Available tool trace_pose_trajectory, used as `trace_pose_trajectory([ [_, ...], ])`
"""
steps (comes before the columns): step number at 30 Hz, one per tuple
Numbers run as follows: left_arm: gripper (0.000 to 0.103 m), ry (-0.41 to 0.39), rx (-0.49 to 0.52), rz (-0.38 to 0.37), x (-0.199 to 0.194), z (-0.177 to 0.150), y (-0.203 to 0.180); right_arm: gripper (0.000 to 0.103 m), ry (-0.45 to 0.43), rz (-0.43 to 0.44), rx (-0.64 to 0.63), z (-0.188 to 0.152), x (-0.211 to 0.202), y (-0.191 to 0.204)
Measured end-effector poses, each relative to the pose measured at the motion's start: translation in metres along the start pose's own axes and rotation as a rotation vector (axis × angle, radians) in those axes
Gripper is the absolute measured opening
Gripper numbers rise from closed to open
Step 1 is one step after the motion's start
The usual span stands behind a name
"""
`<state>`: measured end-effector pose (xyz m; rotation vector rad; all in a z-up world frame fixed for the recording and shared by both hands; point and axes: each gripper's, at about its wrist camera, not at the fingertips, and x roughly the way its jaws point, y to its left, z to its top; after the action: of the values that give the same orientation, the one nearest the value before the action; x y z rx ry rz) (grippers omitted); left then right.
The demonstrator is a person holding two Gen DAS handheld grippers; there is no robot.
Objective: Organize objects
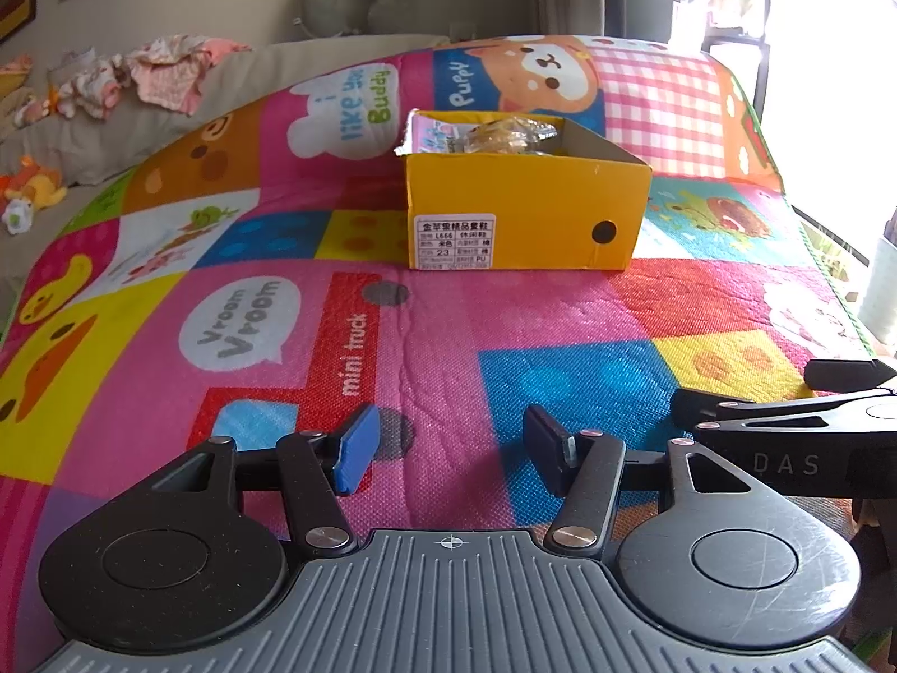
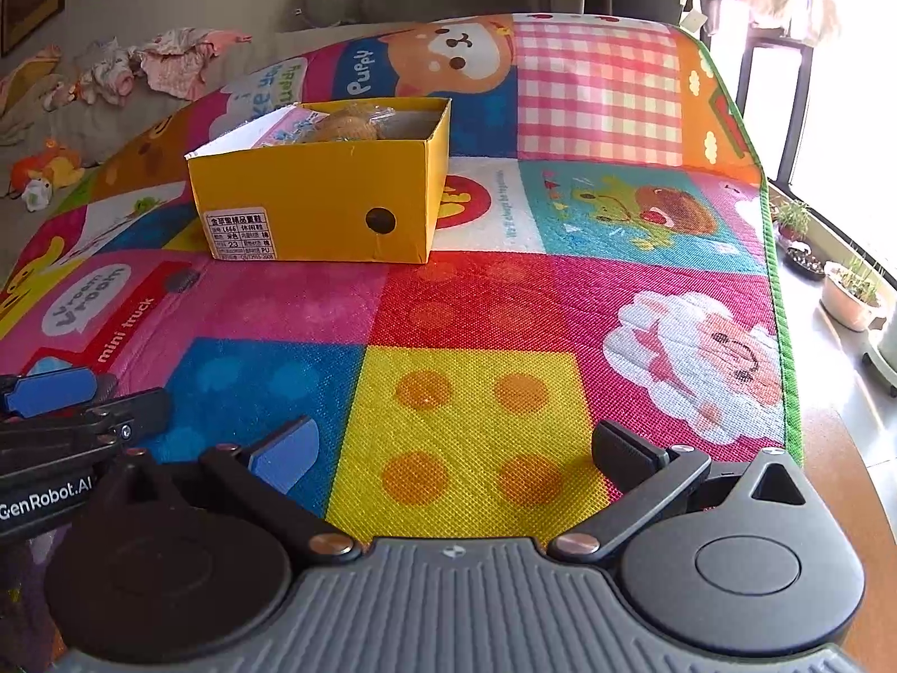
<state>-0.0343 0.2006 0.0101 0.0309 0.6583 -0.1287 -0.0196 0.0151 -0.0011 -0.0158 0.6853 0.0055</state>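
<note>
A yellow cardboard shoebox [image 1: 521,207] stands open on the colourful play mat [image 1: 280,336], ahead of both grippers; it also shows in the right wrist view [image 2: 319,207]. Inside it lie a pink packet [image 1: 429,132] and clear-wrapped yellowish items [image 1: 504,134], seen too in the right wrist view [image 2: 345,123]. My left gripper [image 1: 448,448] is open and empty, low over the mat. My right gripper [image 2: 454,454] is open wide and empty, beside the left one, whose blue pad [image 2: 50,390] shows at the left edge.
A heap of pink and white clothes [image 1: 140,78] and a small plush toy [image 1: 33,190] lie on the grey sofa at far left. Potted plants [image 2: 852,291] stand on the floor past the mat's green right edge [image 2: 776,280]. The right gripper's body [image 1: 785,426] sits at my right.
</note>
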Motion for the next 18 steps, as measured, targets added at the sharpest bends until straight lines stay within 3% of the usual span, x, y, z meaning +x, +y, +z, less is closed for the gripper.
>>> trace_pose_trajectory([
  [18, 0.063, 0.000, -0.006, 0.004, 0.0007, 0.0004, -0.0001, 0.103, -0.001, 0.014, 0.000, 0.0014, 0.0025, 0.0008],
])
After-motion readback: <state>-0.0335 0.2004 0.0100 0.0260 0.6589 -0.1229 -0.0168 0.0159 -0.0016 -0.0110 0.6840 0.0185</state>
